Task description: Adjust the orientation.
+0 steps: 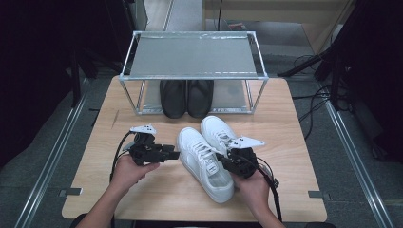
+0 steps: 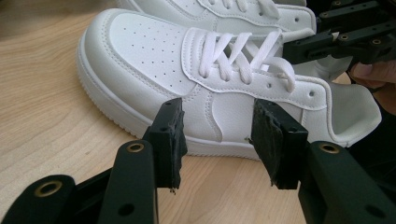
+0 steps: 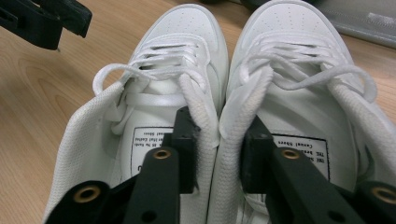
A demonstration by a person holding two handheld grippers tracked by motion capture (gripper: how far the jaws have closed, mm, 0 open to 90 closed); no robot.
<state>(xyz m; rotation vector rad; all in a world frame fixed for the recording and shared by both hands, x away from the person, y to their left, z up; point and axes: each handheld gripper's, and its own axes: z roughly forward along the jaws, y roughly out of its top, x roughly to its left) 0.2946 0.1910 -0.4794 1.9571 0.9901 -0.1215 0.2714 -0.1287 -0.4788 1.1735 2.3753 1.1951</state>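
- White sneakers [image 1: 209, 156] lie as a pair side by side on the worktop [image 1: 285, 142], toes pointing to the far side, heels toward me, just in front of the shoe rack [image 1: 192, 54].
- The left sneaker [image 3: 159, 93] and the right sneaker [image 3: 299, 88] touch along their inner sides; both are laced, with printed labels on the insoles.
- My right gripper [image 3: 217, 149] sits at the heel end of the pair with one jaw inside each shoe opening; the two inner collars, pressed together, stand between the pads, so I read it as pinching both sneakers at once.
- My left gripper [image 2: 217, 140] is spread, held just left of the left sneaker and pointing at its side wall; nothing is between the pads and they stand clear of the leather.
- On the rack's lower shelf, at the far side of the worktop, stands a pair of black shoes [image 1: 186, 97], toes toward me.
- The rack's upper shelf is a grey mesh panel.
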